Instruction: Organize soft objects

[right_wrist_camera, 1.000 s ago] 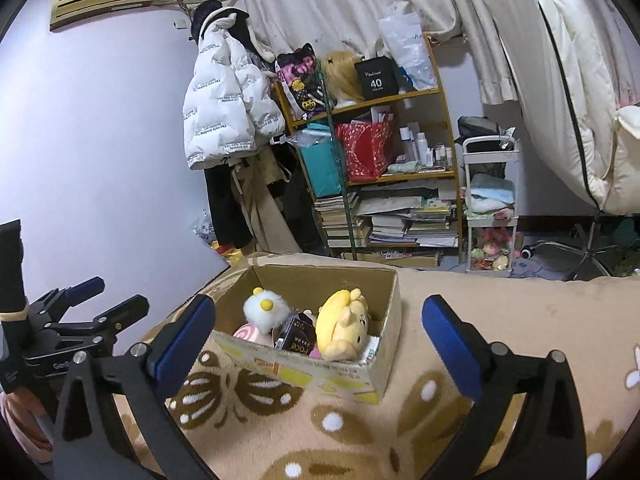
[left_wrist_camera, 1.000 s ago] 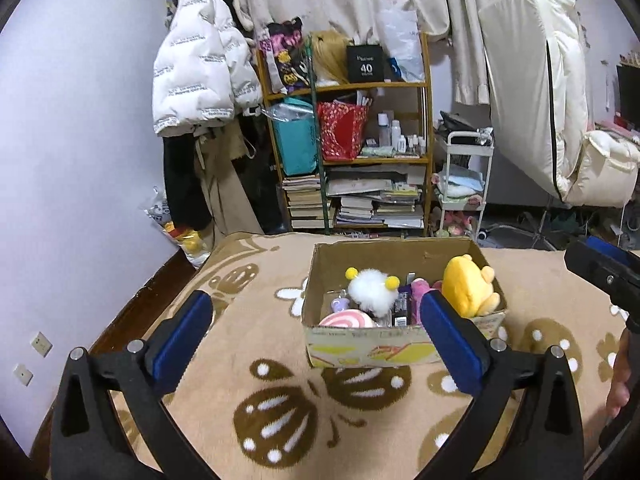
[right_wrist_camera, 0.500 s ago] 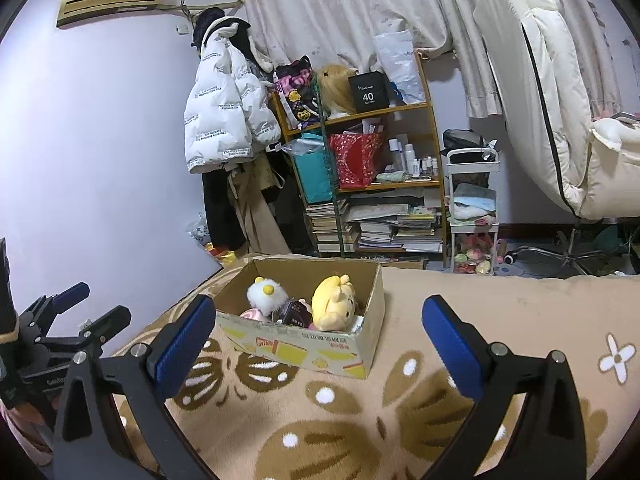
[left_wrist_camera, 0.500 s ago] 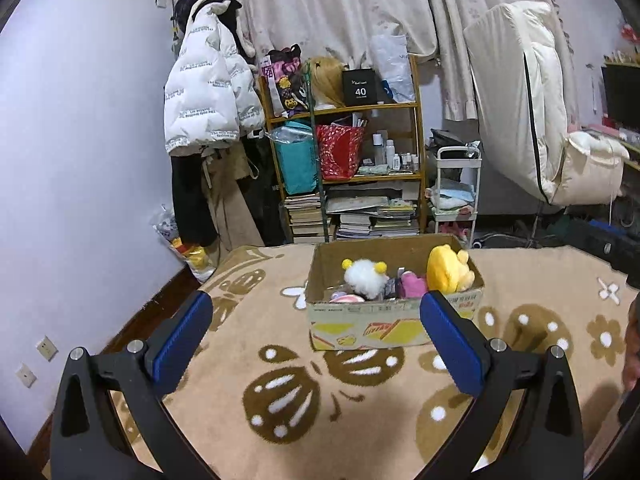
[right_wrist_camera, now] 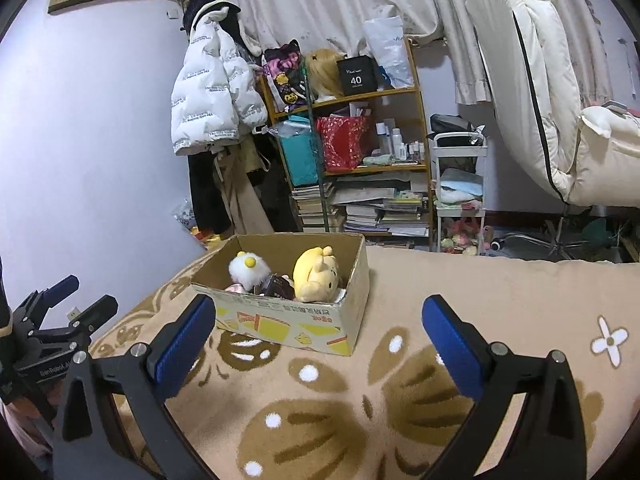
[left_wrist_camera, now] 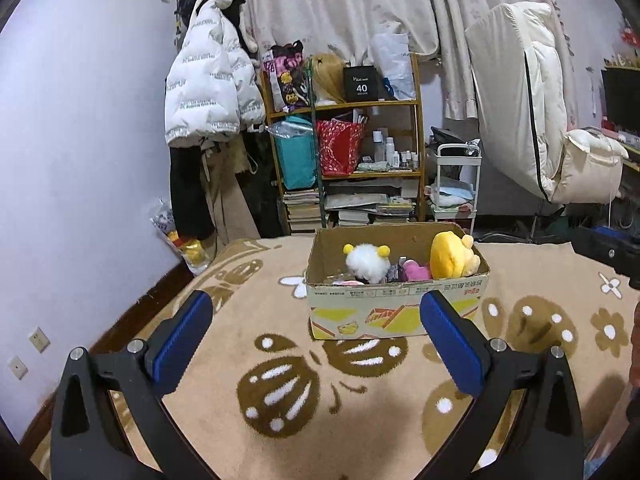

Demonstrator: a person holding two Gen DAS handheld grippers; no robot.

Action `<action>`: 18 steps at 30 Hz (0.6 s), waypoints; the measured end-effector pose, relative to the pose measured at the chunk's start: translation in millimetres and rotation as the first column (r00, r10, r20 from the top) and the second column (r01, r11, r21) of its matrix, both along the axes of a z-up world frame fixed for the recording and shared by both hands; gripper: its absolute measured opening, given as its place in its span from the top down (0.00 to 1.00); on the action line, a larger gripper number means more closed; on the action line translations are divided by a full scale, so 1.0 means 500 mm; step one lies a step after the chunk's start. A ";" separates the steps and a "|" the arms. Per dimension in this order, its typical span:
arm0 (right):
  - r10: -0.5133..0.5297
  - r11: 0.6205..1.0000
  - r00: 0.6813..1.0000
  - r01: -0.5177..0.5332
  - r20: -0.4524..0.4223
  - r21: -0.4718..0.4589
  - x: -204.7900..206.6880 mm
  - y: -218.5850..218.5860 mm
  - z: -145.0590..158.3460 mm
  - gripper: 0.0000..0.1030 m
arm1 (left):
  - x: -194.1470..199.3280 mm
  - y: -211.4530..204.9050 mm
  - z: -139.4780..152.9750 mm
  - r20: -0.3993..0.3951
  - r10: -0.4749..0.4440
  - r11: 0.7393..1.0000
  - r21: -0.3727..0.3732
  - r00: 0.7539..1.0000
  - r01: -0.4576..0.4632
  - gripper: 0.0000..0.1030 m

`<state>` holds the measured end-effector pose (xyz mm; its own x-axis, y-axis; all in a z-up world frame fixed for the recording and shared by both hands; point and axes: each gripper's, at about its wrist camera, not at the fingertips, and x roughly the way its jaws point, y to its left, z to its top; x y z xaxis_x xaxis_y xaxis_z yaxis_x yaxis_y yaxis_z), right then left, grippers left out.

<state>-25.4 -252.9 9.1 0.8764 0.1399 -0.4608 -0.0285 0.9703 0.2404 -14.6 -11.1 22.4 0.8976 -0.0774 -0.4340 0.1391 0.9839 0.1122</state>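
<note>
Several soft toys sit inside an open cardboard box (left_wrist_camera: pixel 396 312) that rests on a tan blanket (left_wrist_camera: pixel 280 360) patterned with brown butterflies and white flowers. Toward the left of the box is a fluffy white toy (left_wrist_camera: pixel 367 262) with two yellow pom-poms. A small pink toy (left_wrist_camera: pixel 416 270) lies in the middle, and a yellow plush (left_wrist_camera: pixel 454 256) leans against the right side, its head rising above the rim. Some darker items lie between them, too small to make out. The front of the box carries yellow printed pictures and red lettering.

Both grippers hover above the blanket on the near side of the box, touching nothing. The left gripper (left_wrist_camera: pixel 316 336) has its blue-padded fingers spread wide with nothing between them, the box straight ahead of it. The right gripper (right_wrist_camera: pixel 320 336) is equally wide apart and empty, with the box a little to the left of its line. In the right wrist view the left gripper appears again at the far left edge, fingers apart.

Behind the blanket stands a wooden shelf (left_wrist_camera: pixel 418 128) crowded with bags, bottles and stacks of books. A white puffer jacket (left_wrist_camera: pixel 212 92) hangs on the wall to its left, and a small white cart (left_wrist_camera: pixel 456 184) stands to its right. Pale curtains (left_wrist_camera: pixel 340 4) cover the back wall, and a cream quilt (left_wrist_camera: pixel 516 112) hangs at the right.
</note>
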 end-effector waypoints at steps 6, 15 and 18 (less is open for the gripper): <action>-0.017 1.000 1.000 0.017 -0.013 -0.005 0.004 -0.003 -0.005 0.00 | 0.008 0.011 -0.001 0.004 0.011 1.000 -0.024 1.000 -0.011 0.01; -0.022 1.000 1.000 0.021 -0.014 -0.003 0.003 -0.008 -0.005 0.00 | 0.010 0.006 -0.004 0.002 -0.008 1.000 -0.023 1.000 0.008 0.01; -0.024 1.000 1.000 0.023 -0.012 -0.005 0.002 -0.010 -0.005 0.00 | 0.009 0.001 -0.008 -0.005 -0.012 1.000 -0.016 1.000 0.012 0.01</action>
